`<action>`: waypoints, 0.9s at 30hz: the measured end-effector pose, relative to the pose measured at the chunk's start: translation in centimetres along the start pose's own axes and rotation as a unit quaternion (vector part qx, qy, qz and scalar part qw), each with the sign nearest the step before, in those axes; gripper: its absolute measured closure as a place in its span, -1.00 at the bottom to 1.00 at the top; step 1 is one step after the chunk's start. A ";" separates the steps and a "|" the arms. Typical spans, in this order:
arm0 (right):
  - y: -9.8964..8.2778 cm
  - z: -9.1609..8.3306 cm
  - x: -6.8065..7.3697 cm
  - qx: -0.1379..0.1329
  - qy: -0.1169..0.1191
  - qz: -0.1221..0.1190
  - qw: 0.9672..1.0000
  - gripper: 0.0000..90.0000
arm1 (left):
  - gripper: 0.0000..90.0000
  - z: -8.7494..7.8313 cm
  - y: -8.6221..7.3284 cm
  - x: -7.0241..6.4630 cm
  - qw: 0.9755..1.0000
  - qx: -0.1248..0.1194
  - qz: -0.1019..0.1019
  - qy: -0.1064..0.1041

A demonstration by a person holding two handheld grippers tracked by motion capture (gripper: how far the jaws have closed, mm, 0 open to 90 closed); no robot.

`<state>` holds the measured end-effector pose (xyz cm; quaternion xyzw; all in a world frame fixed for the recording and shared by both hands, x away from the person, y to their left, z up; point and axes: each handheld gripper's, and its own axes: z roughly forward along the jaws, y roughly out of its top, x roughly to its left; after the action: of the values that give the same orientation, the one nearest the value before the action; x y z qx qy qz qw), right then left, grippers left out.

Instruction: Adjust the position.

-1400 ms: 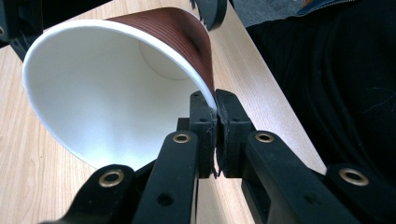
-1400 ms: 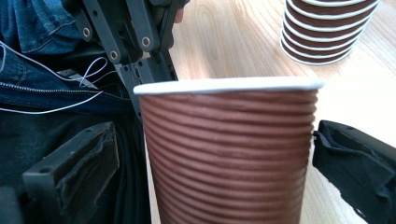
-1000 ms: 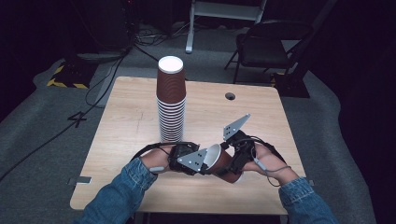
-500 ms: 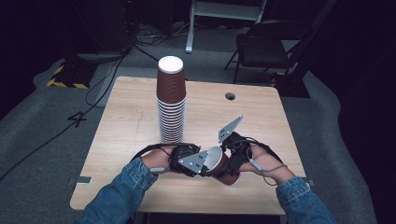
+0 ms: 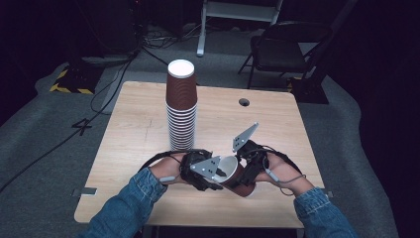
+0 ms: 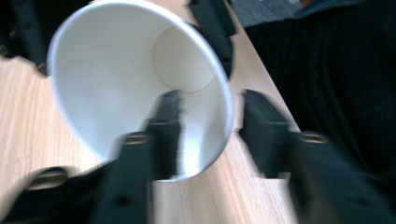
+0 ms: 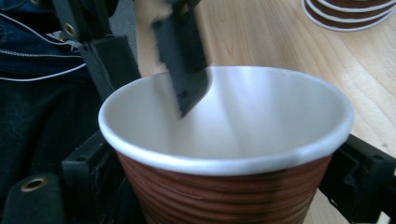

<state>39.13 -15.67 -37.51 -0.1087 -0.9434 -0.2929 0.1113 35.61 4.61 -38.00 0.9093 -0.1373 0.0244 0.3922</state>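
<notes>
Your right hand-held gripper (image 5: 246,174), jaws just closing, clasps a brown paper cup (image 5: 233,174) at the surface's (image 5: 143,119) six o'clock; your left hand-held gripper (image 5: 218,174), jaws just opening, straddles its rim.

High view above the table (image 5: 148,114) — both tool views close on the shared cup (image 5: 233,173).

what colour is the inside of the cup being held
White inside the cup, brown ribbed outside; the left gripper view shows the inside best.
</notes>
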 end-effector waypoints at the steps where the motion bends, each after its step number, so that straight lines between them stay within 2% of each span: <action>1: 0.0 -0.2 0.0 0.002 -0.001 0.003 1.000 -0.72 | 0.09 -0.2 -0.1 0.0 1.000 -0.005 -0.005 0.001; 4: 0.1 -0.7 0.0 -0.004 -0.009 -0.001 1.000 -0.72 | -0.18 -0.8 -0.4 0.2 0.999 -0.013 -0.033 0.018; 6: 0.2 -1.1 0.0 -0.012 -0.014 -0.005 1.000 -0.72 | -0.28 -1.5 -0.9 0.1 0.998 -0.030 -0.054 0.028; 9: 0.4 -1.7 0.0 -0.024 -0.025 -0.012 0.999 -0.72 | -0.30 -2.5 -1.5 -0.2 0.995 -0.041 -0.074 0.043; 11: 0.4 -2.1 0.0 -0.032 -0.031 -0.014 0.999 -0.72 | -0.32 -2.6 -1.6 -0.3 0.995 -0.042 -0.079 0.046; 15: 0.3 -3.5 0.0 -0.066 -0.055 -0.018 0.996 -0.72 | -0.32 -3.2 -2.2 -1.1 0.993 -0.045 -0.091 0.059; 17: 0.1 -4.3 0.0 -0.085 -0.067 -0.017 0.994 -0.72 | -0.32 -3.7 -2.8 -1.6 0.991 -0.051 -0.105 0.071; 18: 0.1 -4.3 0.0 -0.085 -0.067 -0.017 0.994 -0.72 | -0.32 -3.7 -2.8 -1.6 0.991 -0.051 -0.105 0.071; 19: 0.1 -4.6 0.0 -0.096 -0.074 -0.019 0.992 -0.72 | -0.32 -4.0 -3.0 -1.9 0.990 -0.052 -0.111 0.075; 20: 0.0 -5.2 -0.1 -0.115 -0.086 -0.019 0.989 -0.72 | -0.32 -4.4 -3.5 -2.3 0.988 -0.054 -0.119 0.080; 21: 0.0 -5.2 -0.1 -0.115 -0.086 -0.019 0.989 -0.72 | -0.32 -4.4 -3.5 -2.3 0.988 -0.054 -0.119 0.080; 25: -0.4 -6.3 -0.4 -0.149 -0.120 -0.015 0.981 -0.72 | -0.32 -5.2 -4.5 -3.2 0.984 -0.058 -0.139 0.093; 27: -0.6 -6.8 -0.5 -0.169 -0.136 -0.012 0.976 -0.72 | -0.32 -5.5 -4.9 -3.6 0.982 -0.057 -0.148 0.099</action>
<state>40.47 -20.18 -32.55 -0.1537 -0.8877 -0.4319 -0.0417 33.79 12.64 -38.25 0.8889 0.0367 0.0479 0.4542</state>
